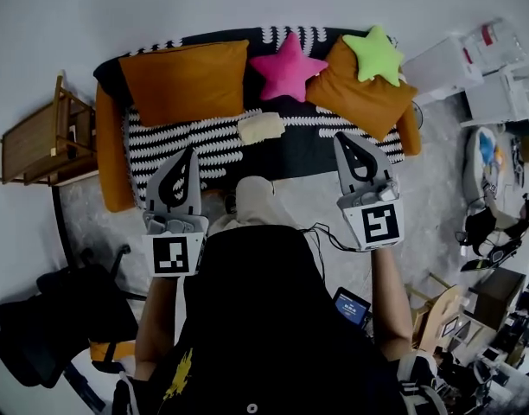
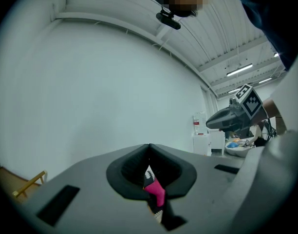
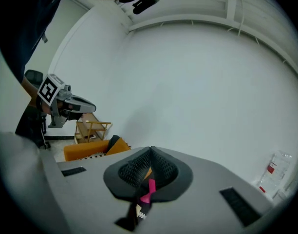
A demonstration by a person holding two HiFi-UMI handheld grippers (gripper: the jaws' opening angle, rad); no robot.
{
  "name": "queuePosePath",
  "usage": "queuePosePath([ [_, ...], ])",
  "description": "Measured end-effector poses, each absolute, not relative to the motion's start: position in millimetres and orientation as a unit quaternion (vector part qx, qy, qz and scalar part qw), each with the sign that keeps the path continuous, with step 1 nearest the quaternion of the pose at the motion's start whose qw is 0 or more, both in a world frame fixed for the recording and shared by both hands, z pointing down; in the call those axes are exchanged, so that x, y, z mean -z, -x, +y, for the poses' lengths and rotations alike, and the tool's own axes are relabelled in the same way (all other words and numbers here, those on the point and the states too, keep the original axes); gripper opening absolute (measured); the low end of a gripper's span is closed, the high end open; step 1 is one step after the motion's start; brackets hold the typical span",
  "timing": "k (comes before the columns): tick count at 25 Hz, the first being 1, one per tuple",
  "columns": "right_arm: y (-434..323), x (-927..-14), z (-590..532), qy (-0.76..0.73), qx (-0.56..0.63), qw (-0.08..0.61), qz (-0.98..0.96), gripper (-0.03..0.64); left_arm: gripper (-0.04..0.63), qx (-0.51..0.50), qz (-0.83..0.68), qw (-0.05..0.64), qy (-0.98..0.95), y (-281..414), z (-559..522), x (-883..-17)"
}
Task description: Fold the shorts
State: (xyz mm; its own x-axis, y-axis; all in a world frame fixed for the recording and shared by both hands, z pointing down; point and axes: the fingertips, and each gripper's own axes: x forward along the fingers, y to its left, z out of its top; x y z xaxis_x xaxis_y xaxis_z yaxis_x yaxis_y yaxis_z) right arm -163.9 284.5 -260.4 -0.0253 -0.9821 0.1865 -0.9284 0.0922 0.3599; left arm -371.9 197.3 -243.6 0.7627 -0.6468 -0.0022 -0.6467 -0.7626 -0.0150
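On the sofa (image 1: 174,141), at six o'clock from the pink star cushion (image 1: 287,66), the pale shorts (image 1: 261,128) are lying. The left gripper (image 1: 187,154) and right gripper (image 1: 344,138) are hovering near them, fingers pressed together, gripping nothing.

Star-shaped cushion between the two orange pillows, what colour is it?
The star-shaped plush cushion is bright pink; the head view shows it best.

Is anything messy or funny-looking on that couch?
Nothing is spilled or broken. One orange cushion sits tilted, with the green star pillow on its corner. A small cream cloth, maybe the shorts, looks rumpled on the striped blanket.
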Motion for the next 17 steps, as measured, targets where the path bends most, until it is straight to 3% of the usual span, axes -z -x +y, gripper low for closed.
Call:
queuePosePath([
  [4, 171.4, 255.5, 280.0, -0.642, 0.082, 0.229, -0.727, 0.015, 0.014, 0.005, 0.342, -0.003, 0.94, 371.7, 200.3, 235.3],
  [9, 187.4, 239.3, 273.9, -0.571, 0.088, 0.341, -0.741, 0.015, 0.014, 0.016, 0.337, -0.011, 0.941, 381.8, 197.2, 228.0],
  [17, 189.7, 234.8, 230.8, -0.517, 0.124, 0.346, -0.773, 0.015, 0.014, 0.058, 0.367, 0.026, 0.928, 410.6, 167.6, 201.9],
])
